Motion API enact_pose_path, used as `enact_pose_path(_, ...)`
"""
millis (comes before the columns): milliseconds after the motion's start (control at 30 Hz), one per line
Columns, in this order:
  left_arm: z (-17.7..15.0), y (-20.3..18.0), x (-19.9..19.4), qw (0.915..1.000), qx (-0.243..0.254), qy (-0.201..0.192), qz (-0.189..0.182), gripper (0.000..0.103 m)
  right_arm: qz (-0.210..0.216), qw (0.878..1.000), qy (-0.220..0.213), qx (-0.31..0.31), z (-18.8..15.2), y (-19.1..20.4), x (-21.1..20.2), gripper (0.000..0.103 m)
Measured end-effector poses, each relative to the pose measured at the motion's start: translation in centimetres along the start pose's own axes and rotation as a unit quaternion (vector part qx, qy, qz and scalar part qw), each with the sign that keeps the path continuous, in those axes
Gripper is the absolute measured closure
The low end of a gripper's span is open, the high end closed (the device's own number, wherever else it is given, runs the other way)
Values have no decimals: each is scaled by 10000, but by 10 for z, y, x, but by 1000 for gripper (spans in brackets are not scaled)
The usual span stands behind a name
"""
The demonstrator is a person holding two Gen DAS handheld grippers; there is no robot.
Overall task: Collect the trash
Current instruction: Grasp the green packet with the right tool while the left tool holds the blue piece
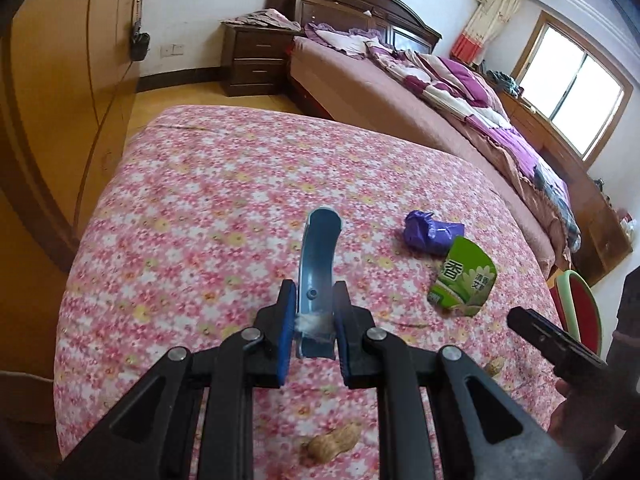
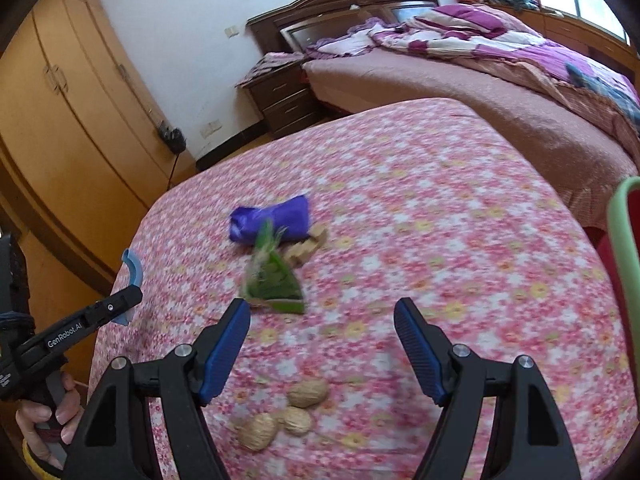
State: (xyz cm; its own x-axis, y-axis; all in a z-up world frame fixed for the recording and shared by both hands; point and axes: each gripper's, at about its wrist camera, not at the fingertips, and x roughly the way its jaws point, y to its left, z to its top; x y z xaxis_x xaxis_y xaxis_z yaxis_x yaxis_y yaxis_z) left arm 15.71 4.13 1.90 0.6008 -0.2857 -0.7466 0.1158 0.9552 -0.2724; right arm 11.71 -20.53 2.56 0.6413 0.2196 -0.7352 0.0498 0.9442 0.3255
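My left gripper (image 1: pixel 314 294) is shut on the blue-grey curved handle (image 1: pixel 318 258) of a tool, with a tuft of fluff stuck at the pads; the handle's tip also shows in the right wrist view (image 2: pixel 132 266). My right gripper (image 2: pixel 322 314) is open and empty above the pink floral table cover (image 2: pixel 440 200). Ahead of it lie a green wrapper (image 2: pixel 276 280), also in the left wrist view (image 1: pixel 464 276), and a crumpled purple bag (image 2: pixel 272 220), also there (image 1: pixel 428 230). Peanut shells (image 2: pixel 296 408) lie below the right fingers. One peanut (image 1: pixel 334 442) lies under the left gripper.
A bed with purple bedding (image 1: pixel 460 92) stands beyond the table, with a dark nightstand (image 1: pixel 256 60) at its head. Wooden wardrobes (image 2: pixel 60 100) line the left wall. A red chair with a green rim (image 2: pixel 624 240) stands at the table's right edge.
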Motion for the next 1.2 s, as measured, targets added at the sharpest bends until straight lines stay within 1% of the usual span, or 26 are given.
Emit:
enact_pose_path(167, -1, 6, 1, 9999, -133, 12, -35, 85, 168, 9997, 145, -70, 2, 13, 19, 27)
enact_pose_path(200, -1, 6, 0, 9999, -144, 5, -46, 85, 180, 9997, 155, -68, 2, 14, 22, 29)
enact_pose_path(267, -2, 7, -1, 9998, -157, -30, -76, 85, 234, 9996, 171, -66, 4, 16, 28, 36)
enact_pose_path(333, -1, 6, -2, 9998, -161, -65, -128, 85, 282, 9994, 165, -58, 5, 17, 32, 39)
enact_pose_path(367, -1, 7, -3, 9997, -165, -76, -145, 85, 317, 9994, 165, -45, 5, 17, 34, 43)
enact_pose_path(433, -1, 7, -5, 9996, -169, -111, -181, 85, 384, 9991, 177, -58, 6, 18, 38, 47)
enact_pose_path(467, -1, 6, -5, 9996, -171, -121, -185, 85, 392, 9990, 188, -71, 7, 18, 40, 52)
enact_pose_path(533, -1, 6, -7, 9995, -180, -141, -201, 85, 370, 9990, 208, -106, 7, 19, 43, 58)
enact_pose_path(733, -6, 1, -11, 9995, -165, -147, -242, 85, 452, 9986, 105, -266, -1, 25, 32, 62)
enact_pose_path(800, -8, -3, -13, 9994, -164, -152, -280, 85, 527, 9982, 55, -274, -4, 25, 24, 96)
enact_pose_path(833, -9, -5, -14, 9993, -161, -158, -295, 85, 540, 9982, 16, -279, -5, 25, 19, 93)
enact_pose_path(933, -12, -11, -17, 9992, -126, -164, -354, 85, 543, 9980, -137, -294, -9, 23, 3, 94)
enact_pose_path(1133, -16, -19, -21, 9991, -95, -143, -384, 85, 497, 9975, -273, -423, -4, 22, -4, 93)
enact_pose_path(1200, -16, -19, -21, 9993, -99, -133, -329, 85, 483, 9974, -289, -459, 0, 24, -3, 82)
